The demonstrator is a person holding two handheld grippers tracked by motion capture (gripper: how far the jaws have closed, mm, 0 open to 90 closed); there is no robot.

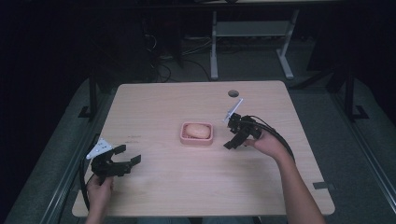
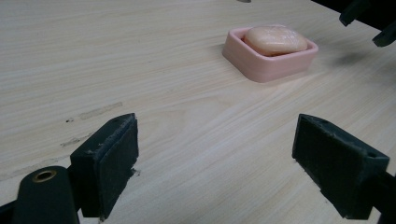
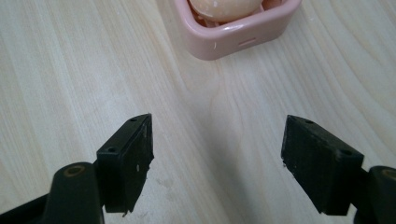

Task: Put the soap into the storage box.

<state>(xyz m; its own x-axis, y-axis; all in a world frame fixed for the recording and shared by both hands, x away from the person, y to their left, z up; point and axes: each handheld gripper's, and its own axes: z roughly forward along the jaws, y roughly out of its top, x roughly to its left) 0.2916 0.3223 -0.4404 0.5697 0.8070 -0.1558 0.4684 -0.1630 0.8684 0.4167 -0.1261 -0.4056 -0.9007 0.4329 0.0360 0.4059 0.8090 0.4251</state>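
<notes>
Soap (image 1: 198, 130) sits in pink dish (image 1: 196, 139), ungrasped. Right hand-held gripper (image 1: 232, 141) waits just beside it, jaws apart and empty. Left hand-held gripper (image 1: 126, 156) idles at near left, jaws apart.

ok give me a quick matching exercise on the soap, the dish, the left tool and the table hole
Things:
1 soap
2 soap dish
3 left tool
4 table hole

Descriptions:
A pink, mid-table
B near the table's far edge
C open, nothing between the jaws, near-left corner
D pale peach, lying in the dish

Pairs: 1-D, 2-A, 3-C, 4-B
</notes>
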